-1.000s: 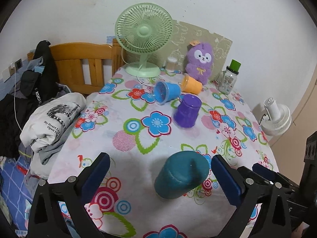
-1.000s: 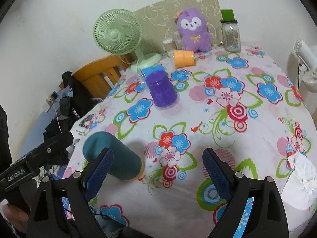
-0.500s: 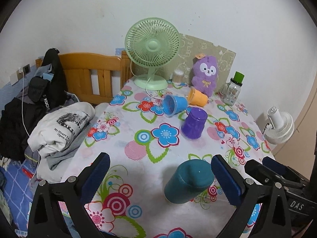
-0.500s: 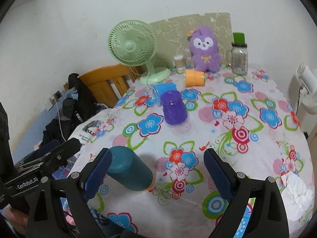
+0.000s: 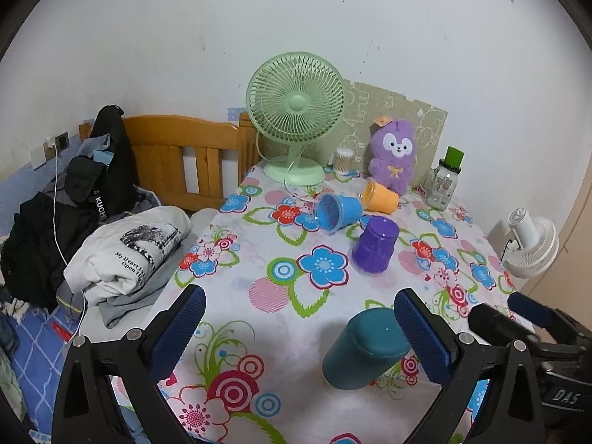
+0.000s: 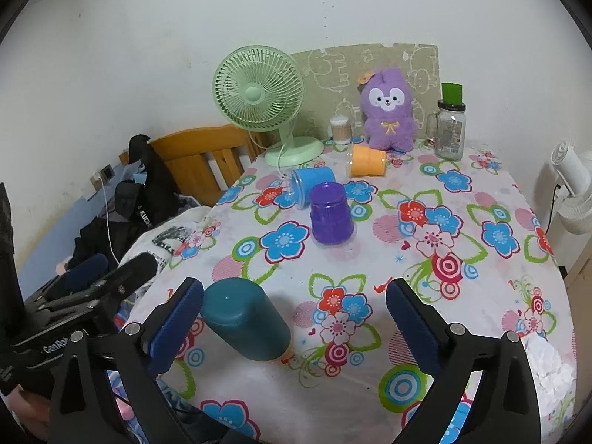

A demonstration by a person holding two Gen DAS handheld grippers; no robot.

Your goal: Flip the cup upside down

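A teal cup [image 5: 364, 349] stands upside down near the table's front edge; it also shows in the right wrist view [image 6: 246, 323]. A purple cup [image 5: 375, 245] [image 6: 330, 213] stands upside down at mid-table. A blue cup [image 5: 336, 211] [image 6: 310, 185] and an orange cup [image 5: 381, 194] [image 6: 366, 161] lie on their sides behind it. My left gripper [image 5: 299, 329] is open and empty, above the front edge, left of the teal cup. My right gripper [image 6: 294, 323] is open and empty, right of the teal cup.
A green fan [image 5: 296, 111], a purple plush [image 5: 394, 155], a cotton-swab jar [image 5: 342, 161] and a glass jar with a green lid [image 5: 446, 181] stand at the table's back. Folded clothes [image 5: 125, 255] lie left of the table. A white fan [image 5: 532, 246] stands right. Crumpled tissue [image 6: 547, 366] lies front right.
Both grippers have pulled back and up from the table, so the cups look smaller and farther. The teal cup stays standing upside down; no cup has moved.
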